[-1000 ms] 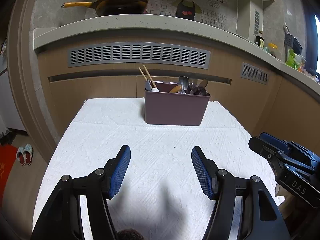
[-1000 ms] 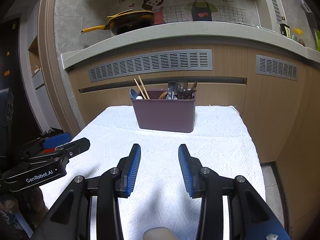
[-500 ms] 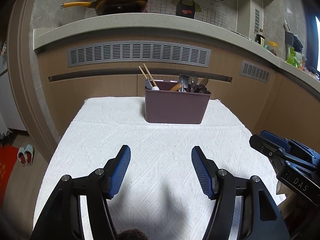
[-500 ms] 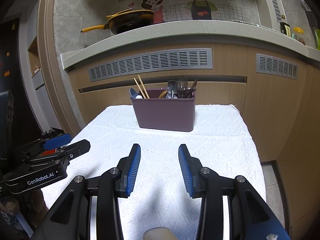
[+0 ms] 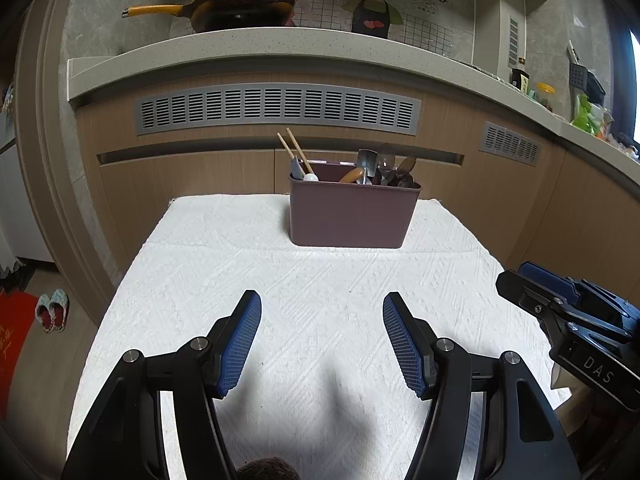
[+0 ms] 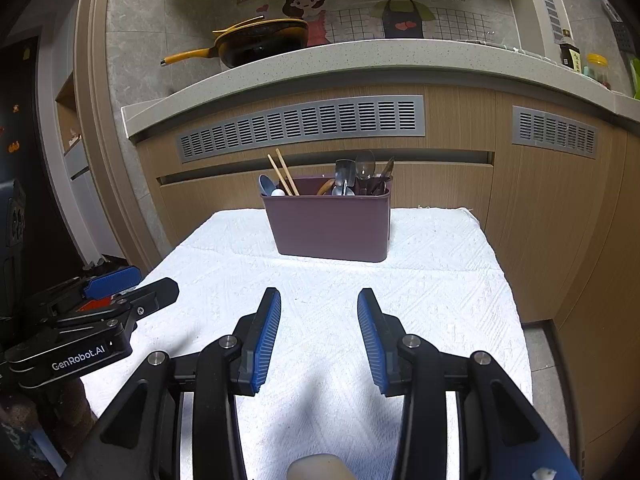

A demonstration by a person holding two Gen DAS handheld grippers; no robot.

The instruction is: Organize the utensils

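both grippers matte black, left gripper (image 5: 322, 336) and right gripper (image 6: 319, 336), ribbed blue pads on the fingers (image 5: 240, 344), silver screws at the joints, white "GenRobot.AI" and "DAS" lettering on the sides

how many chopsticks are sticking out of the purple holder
2, both leaning together at the left end of the purple holder: chopsticks. More could be hidden inside.

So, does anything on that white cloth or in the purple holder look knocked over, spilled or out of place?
Nothing stands out. The purple holder stands upright on the white cloth, with chopsticks and spoons poking out of its top. No utensil shows on the cloth, nothing is spilled, and both hand-held grippers are open and empty.
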